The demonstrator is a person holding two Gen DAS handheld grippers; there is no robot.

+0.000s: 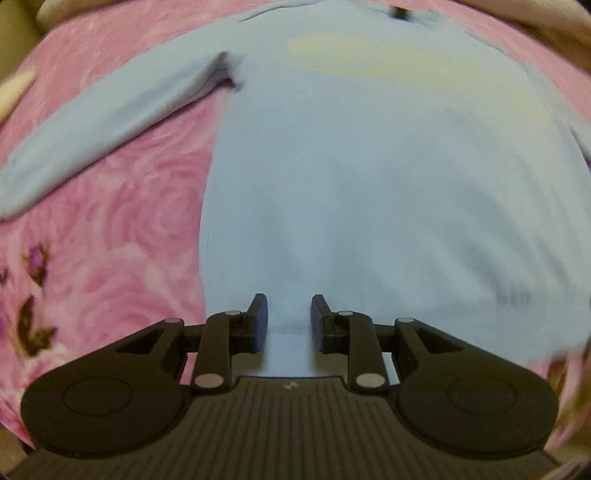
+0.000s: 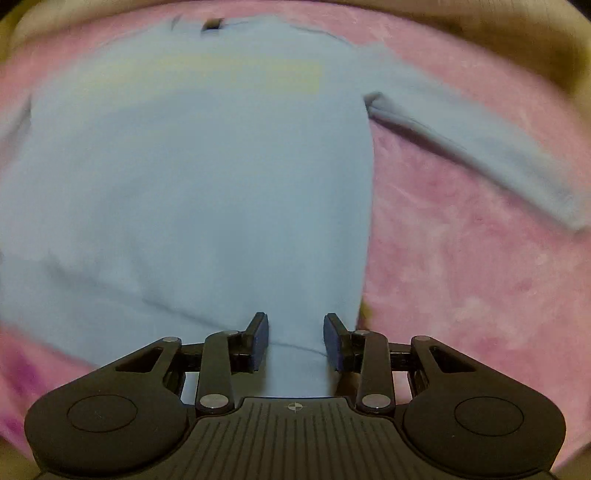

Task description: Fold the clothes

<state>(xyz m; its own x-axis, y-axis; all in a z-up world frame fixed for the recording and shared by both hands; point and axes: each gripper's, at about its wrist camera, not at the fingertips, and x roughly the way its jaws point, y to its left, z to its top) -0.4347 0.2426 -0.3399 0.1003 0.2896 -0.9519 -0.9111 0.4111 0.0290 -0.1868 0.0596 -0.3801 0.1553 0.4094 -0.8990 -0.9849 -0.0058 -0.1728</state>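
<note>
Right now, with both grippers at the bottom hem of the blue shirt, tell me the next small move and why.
Probably close both sets of jaws on the hem. The light blue shirt lies flat, sleeves spread, on the pink blanket. The left gripper and right gripper each have open jaws with hem fabric between them, so pinching comes before lifting the hem toward the collar.

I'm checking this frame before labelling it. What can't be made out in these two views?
- Left view: the shirt's far sleeve, cut off by the right edge.
- Right view: the other sleeve, cut off by the left edge.
- Both views: the yellow print and neck label, too blurred to read.
- Hem under the left gripper and right gripper, hidden by each body.
</note>
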